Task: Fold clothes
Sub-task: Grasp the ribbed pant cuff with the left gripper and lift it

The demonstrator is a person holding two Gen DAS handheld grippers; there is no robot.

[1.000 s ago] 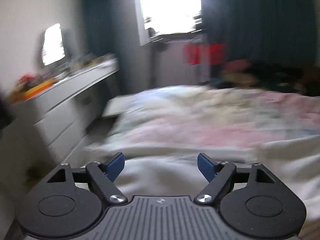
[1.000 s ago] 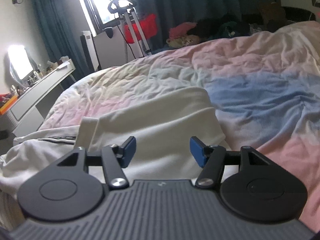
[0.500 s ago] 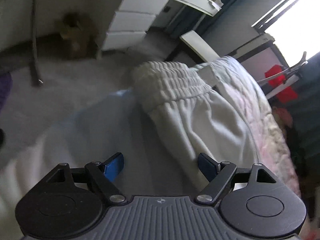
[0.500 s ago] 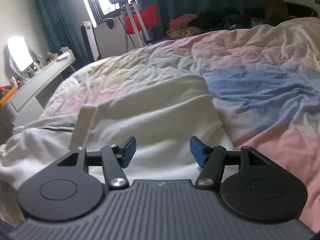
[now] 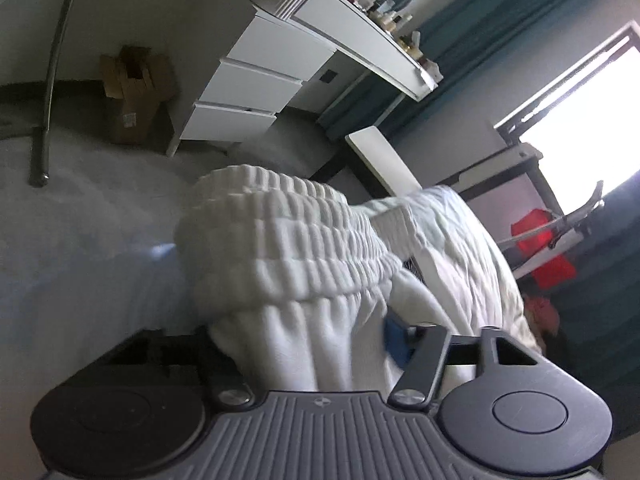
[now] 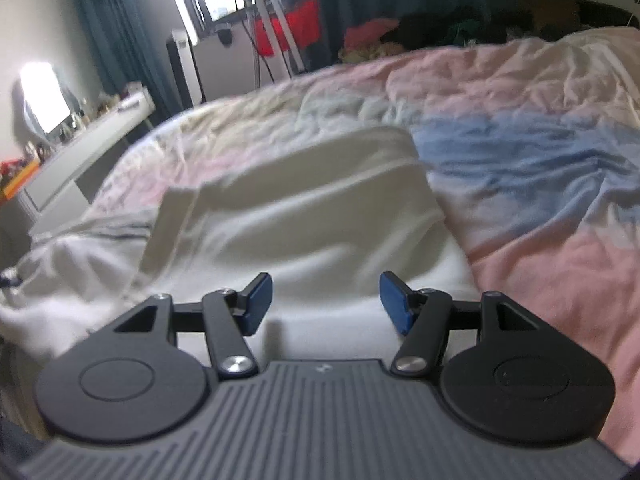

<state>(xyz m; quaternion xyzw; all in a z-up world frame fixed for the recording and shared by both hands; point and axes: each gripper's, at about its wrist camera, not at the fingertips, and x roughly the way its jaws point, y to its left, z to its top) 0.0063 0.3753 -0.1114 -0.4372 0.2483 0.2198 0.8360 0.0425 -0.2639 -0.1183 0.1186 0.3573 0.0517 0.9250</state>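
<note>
Your left gripper (image 5: 312,344) has the white trousers (image 5: 288,248) bunched between its fingers: the cloth just below the ribbed elastic waistband (image 5: 280,224) fills the gap, hiding the left finger completely and leaving only a sliver of the blue pad (image 5: 394,338) on the right one, so you can see fabric in the jaws but cannot tell whether they are clamped on it or merely pushed around it. From that tilted left wrist view the waistband end of the garment hangs at the edge of the bed (image 5: 472,248), with the white drawer unit (image 5: 256,92) and a cardboard box (image 5: 134,94) on the floor beyond. Your right gripper (image 6: 326,306) stands wide open with nothing between its 2 blue pads, poised just above the trousers (image 6: 304,216), which in this view lie spread flat across the near part of the pink, blue and cream duvet (image 6: 520,160), one folded-over panel at the left side. The garment's rumpled end trails off to the left edge of the bed in that view. Both pictures are a little motion-blurred.
</note>
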